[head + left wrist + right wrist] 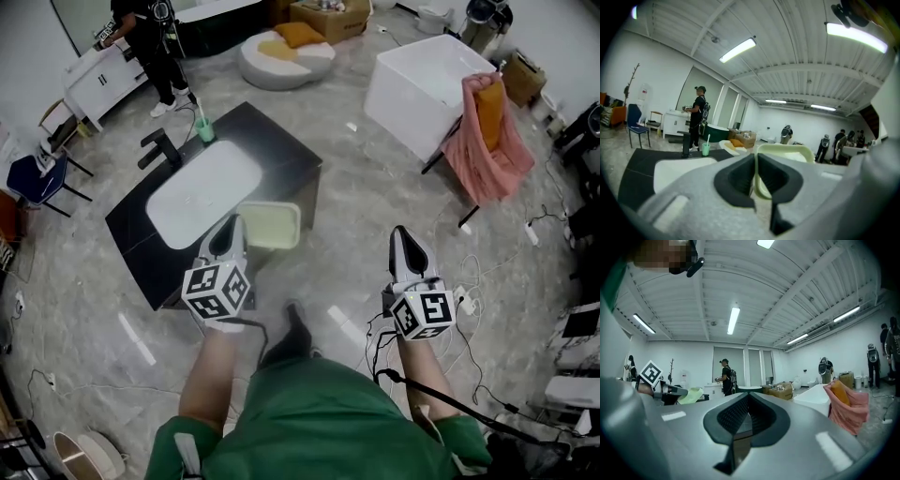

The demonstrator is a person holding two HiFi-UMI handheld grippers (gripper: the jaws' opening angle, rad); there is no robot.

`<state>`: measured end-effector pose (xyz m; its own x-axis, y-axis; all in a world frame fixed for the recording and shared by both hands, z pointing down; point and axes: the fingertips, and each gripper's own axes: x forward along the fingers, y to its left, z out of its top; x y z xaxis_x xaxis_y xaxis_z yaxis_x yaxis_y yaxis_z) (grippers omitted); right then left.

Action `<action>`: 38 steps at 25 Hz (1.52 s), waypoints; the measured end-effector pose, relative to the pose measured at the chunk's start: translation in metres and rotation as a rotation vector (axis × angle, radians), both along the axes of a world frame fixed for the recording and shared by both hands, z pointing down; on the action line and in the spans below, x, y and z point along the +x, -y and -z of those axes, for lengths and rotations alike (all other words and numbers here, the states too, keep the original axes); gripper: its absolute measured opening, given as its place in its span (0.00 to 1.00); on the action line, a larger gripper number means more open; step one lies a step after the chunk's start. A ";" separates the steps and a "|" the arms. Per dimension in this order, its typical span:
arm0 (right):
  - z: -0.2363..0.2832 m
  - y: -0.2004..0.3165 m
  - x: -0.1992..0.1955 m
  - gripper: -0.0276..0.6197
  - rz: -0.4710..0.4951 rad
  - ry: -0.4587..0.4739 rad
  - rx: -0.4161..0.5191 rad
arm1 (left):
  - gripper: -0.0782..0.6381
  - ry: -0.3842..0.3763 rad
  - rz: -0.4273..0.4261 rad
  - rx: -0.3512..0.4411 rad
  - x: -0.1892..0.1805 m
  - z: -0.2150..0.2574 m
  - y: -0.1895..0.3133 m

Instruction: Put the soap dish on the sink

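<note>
A pale yellow-green rectangular soap dish (270, 225) hangs over the front right part of the black sink counter (281, 150), beside the white basin (202, 193). My left gripper (232, 225) is shut on the dish's near rim; in the left gripper view the rim (787, 151) sits pinched between the two dark pads. My right gripper (403, 236) is over the bare floor to the right, shut with nothing in it; in its own view the jaws (746, 399) meet. That view also catches the dish (691, 395) at the left.
A black faucet (157, 148) and a green cup with a toothbrush (203, 129) stand at the counter's back. A white bathtub (427, 86) with a pink cloth (487, 141) is at the right. A person (150, 42) stands behind. Cables (469, 291) lie on the floor.
</note>
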<state>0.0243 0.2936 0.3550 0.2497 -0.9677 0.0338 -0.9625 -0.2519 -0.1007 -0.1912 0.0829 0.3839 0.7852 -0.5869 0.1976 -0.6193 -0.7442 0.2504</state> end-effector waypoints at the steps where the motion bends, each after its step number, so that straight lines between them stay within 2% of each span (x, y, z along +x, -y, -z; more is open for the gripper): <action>1: -0.002 0.012 0.009 0.03 -0.004 -0.003 -0.013 | 0.13 0.000 -0.001 -0.015 0.006 -0.008 0.013; 6: -0.016 0.077 0.037 0.03 -0.012 -0.008 -0.094 | 0.13 0.002 0.009 -0.071 0.028 -0.041 0.086; 11: -0.017 0.127 0.050 0.03 -0.011 -0.026 -0.127 | 0.13 -0.021 0.013 -0.108 0.040 -0.057 0.136; 17: -0.021 0.161 0.058 0.03 0.002 -0.029 -0.134 | 0.13 -0.020 0.002 -0.122 0.053 -0.063 0.164; 23: -0.023 0.188 0.081 0.03 0.021 -0.017 -0.118 | 0.13 -0.024 0.033 -0.123 0.063 -0.060 0.182; 29: -0.010 0.226 0.111 0.03 0.109 -0.007 -0.077 | 0.14 -0.012 0.106 -0.096 0.082 -0.042 0.200; 33: -0.009 0.258 0.148 0.03 0.174 0.011 -0.045 | 0.14 -0.006 0.168 -0.080 0.108 -0.035 0.214; 38: -0.013 0.290 0.207 0.03 0.266 0.027 -0.041 | 0.14 -0.011 0.261 -0.112 0.151 -0.038 0.228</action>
